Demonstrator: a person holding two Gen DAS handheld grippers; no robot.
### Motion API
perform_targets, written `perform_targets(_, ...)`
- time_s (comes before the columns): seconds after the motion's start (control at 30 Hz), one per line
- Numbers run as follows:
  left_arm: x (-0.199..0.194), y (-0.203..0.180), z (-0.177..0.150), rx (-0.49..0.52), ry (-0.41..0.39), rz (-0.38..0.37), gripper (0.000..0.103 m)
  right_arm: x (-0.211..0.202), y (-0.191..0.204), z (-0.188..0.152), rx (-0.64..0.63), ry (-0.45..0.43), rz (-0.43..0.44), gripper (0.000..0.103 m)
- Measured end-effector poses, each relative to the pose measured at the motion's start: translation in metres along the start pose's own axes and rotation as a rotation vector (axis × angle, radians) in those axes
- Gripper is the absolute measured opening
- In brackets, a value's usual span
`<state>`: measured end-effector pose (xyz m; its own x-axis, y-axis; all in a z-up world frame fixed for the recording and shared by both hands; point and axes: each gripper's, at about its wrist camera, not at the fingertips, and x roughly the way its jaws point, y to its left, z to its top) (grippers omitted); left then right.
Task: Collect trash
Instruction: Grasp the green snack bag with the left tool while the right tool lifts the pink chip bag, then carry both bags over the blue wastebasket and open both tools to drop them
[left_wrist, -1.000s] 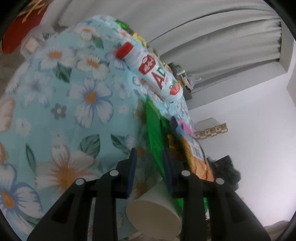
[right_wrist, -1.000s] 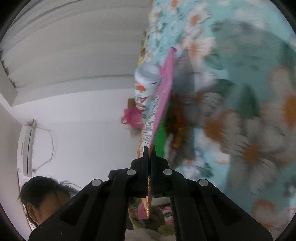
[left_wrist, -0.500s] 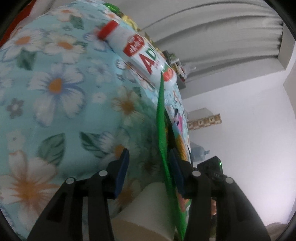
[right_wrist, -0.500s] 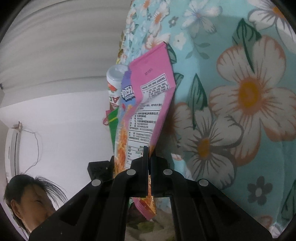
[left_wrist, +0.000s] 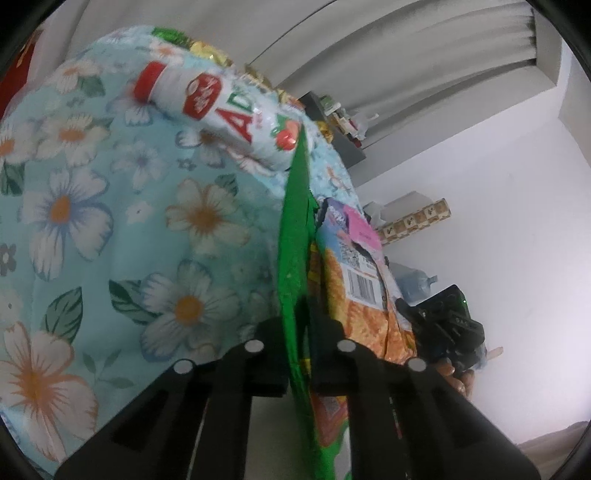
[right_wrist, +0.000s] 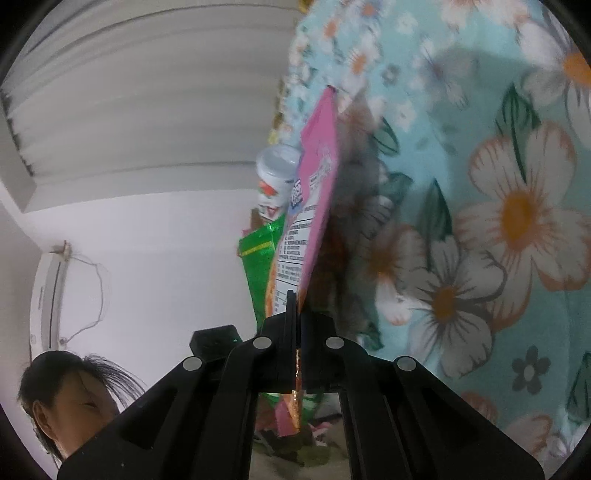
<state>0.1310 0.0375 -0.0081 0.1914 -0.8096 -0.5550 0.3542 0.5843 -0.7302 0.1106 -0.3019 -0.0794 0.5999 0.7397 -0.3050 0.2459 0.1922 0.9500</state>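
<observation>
A: Trash status: white bottle (left_wrist: 236, 118) lies uncollected on the floral cloth (left_wrist: 110, 221); wrappers off it?

B: Yes; left gripper (left_wrist: 298, 325) has just closed on the green wrapper (left_wrist: 295, 236); right gripper (right_wrist: 295, 314) pinches the pink-and-orange packet (right_wrist: 314, 206).

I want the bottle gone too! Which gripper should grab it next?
Probably neither yet. The left gripper is shut on the green foil wrapper, the right gripper on the pink snack bag.
</observation>
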Motion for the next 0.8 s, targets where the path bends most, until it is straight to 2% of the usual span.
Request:
perform_targets(0.2,-0.009,-0.024,0.006,0.065,-0.035,-0.005,0.002,-0.031,0.018,-0.007,-0.065,-0.071,0.055,0.000)
perform_targets(0.47,-0.021,-0.067,0.011,0.173,-0.074,-0.018,0.002,-0.100,0.028,-0.022,-0.135,-0.179,0.104,0.000)
perform_targets(0.7,-0.008,-0.121,0.015,0.304,-0.071,-0.036,0.002,-0.172,0.029,-0.039,-0.157,-0.341,0.117,0.000)
perform_targets(0.8,0.013,-0.153,0.019,0.379,-0.056,-0.047,0.002,-0.208,0.025,-0.050,-0.155,-0.431,0.100,0.000)
